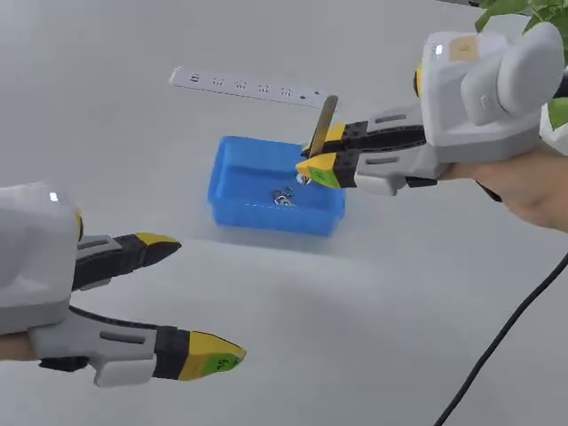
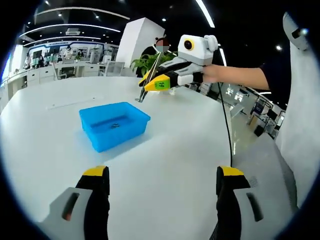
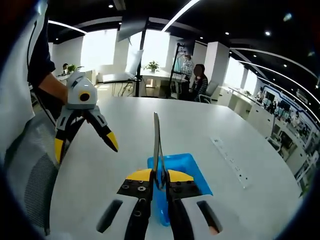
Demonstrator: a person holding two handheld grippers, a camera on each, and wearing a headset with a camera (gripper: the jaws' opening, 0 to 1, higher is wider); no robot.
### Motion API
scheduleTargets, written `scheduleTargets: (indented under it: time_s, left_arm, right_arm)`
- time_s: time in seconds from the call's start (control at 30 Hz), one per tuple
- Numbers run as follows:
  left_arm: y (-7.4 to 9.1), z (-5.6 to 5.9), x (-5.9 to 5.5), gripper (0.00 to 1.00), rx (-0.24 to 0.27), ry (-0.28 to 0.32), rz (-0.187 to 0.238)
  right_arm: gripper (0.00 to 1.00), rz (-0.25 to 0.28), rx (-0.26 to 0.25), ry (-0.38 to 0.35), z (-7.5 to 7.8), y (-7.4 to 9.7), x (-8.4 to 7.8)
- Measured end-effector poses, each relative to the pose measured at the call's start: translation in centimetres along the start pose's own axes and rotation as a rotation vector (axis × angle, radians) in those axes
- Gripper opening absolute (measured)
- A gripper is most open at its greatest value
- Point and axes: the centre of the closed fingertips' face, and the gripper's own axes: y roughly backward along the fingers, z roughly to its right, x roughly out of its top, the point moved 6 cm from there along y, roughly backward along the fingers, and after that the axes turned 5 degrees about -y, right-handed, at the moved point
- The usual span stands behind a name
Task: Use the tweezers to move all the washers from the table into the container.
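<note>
Clamping slim metal tweezers (image 1: pixel 324 120) above the blue container (image 1: pixel 266 217), right gripper (image 1: pixel 321 153); left gripper (image 1: pixel 206 298) wide apart.

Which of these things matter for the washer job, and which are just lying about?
In use: thin metal tweezers, blue plastic container, small metal washers inside it, right hand-held gripper.
Lying about: white power strip, black cable, green leafy plant.
</note>
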Motion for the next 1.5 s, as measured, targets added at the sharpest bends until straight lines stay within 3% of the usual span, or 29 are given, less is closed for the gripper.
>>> scheduleTargets:
  time_s: [0.17,0.43,0.67,0.97,1.5]
  left_arm:
    - [-0.2,-0.1,-0.6,0.96,0.012,-0.004,-0.018]
    - [-0.1,-0.7,-0.6,0.99,0.041,0.001,-0.027]
    - [0.1,-1.2,-1.0,0.99,0.055,-0.001,-0.057]
    - [0.4,-1.4,-1.0,0.99,0.056,0.028,-0.057]
    - [0.7,-1.2,-0.8,0.99,0.053,0.013,-0.061]
  right_arm:
    - [0.10,-0.013,-0.040,-0.030,2.7,-1.8,-1.5]
    - [0.10,-0.066,-0.053,-0.059,4.2,-4.6,-4.1]
    - [0.10,-0.084,-0.043,-0.094,4.3,-6.3,-5.7]
    - [0.10,-0.083,-0.046,-0.144,4.3,-7.3,-6.9]
    - [0.11,-0.085,-0.041,-0.147,4.0,-7.4,-6.6]
